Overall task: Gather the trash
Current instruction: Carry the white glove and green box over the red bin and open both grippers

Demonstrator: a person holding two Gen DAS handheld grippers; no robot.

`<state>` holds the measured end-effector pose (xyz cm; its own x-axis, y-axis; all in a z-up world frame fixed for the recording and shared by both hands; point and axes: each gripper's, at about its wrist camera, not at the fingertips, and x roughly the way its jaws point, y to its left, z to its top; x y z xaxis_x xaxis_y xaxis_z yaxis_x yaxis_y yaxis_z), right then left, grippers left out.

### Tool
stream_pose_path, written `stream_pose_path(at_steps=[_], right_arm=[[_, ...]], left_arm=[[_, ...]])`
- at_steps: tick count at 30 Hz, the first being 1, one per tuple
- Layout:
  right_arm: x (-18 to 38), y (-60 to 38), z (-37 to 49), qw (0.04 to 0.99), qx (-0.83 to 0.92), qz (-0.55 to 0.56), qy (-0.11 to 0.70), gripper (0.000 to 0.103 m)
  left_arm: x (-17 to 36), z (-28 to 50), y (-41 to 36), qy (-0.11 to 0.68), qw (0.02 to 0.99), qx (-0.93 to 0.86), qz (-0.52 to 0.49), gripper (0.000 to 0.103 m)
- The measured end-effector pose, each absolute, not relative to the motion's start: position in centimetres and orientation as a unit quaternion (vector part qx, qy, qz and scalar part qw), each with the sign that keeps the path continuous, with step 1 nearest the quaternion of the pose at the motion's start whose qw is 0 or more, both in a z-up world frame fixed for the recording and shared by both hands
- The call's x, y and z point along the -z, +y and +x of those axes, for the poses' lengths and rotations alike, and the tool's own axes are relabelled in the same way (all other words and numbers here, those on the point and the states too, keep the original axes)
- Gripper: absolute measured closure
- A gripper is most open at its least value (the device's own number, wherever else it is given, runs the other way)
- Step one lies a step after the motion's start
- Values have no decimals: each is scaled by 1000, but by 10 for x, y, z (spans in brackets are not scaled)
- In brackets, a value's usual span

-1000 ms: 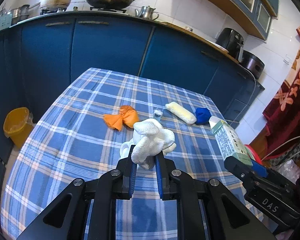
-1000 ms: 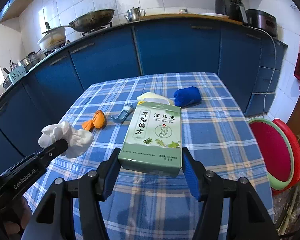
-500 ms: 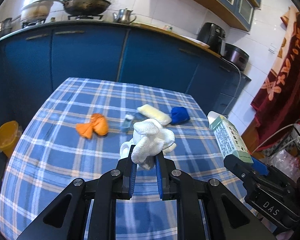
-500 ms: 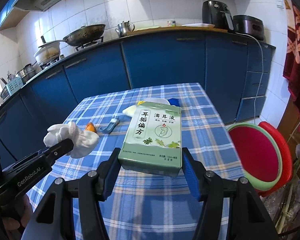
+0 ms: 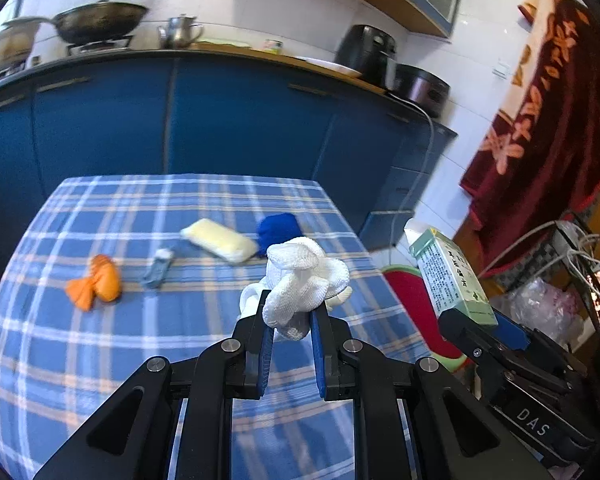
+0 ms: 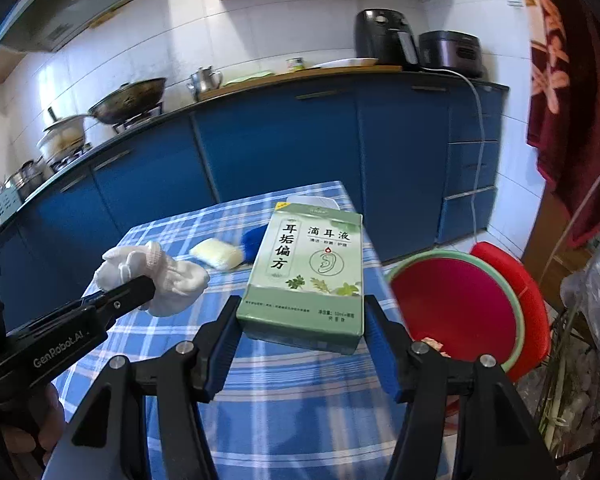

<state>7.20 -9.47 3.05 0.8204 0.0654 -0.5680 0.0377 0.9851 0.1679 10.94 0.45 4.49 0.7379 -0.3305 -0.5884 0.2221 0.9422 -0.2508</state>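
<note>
Left wrist view: my left gripper (image 5: pixel 290 318) is clamped on a wad of white cloth (image 5: pixel 302 282), which bulges above the jaws, clear of the checked table (image 5: pixel 100 360). Beyond the wad, on the table, lie a blue bundle (image 5: pixel 278 230), a pale yellow packet (image 5: pixel 220 240), a small grey-blue item (image 5: pixel 158 268) and, farthest to the wad's left, an orange wrapper (image 5: pixel 96 282). To the wad's right my right gripper (image 5: pixel 480 330) holds the green carton (image 5: pixel 450 274) upright.

Right wrist view: my right gripper (image 6: pixel 302 330) is closed on the green carton (image 6: pixel 310 274), jaws pressing its two long sides near the bottom edge. To the carton's right, past the table edge, stands a red bin with a green rim (image 6: pixel 456 304) (judged to be the trash receptacle). To the carton's left, my left gripper (image 6: pixel 134 288) carries the white cloth (image 6: pixel 164 276).

Hazards, as judgement:
- The carton is pinched low; a quick swing toward the bin could pivot it out of the jaws.
- The cloth is soft and held only at its lower fold; it may sag free before reaching the bin.
- Both tools travel close together; converging on the bin may make them collide.
</note>
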Motion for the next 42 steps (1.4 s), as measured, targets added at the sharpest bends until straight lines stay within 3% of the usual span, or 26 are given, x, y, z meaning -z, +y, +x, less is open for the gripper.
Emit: stream_pose_path(at_steps=[24, 42], right_arm=[[-2, -215, 91, 934, 81, 143, 317, 41], [53, -278, 107, 903, 124, 187, 367, 41]], left_arm=[[-36, 165, -128, 363, 902, 232, -26, 86], [12, 202, -217, 417, 865, 277, 19, 84]])
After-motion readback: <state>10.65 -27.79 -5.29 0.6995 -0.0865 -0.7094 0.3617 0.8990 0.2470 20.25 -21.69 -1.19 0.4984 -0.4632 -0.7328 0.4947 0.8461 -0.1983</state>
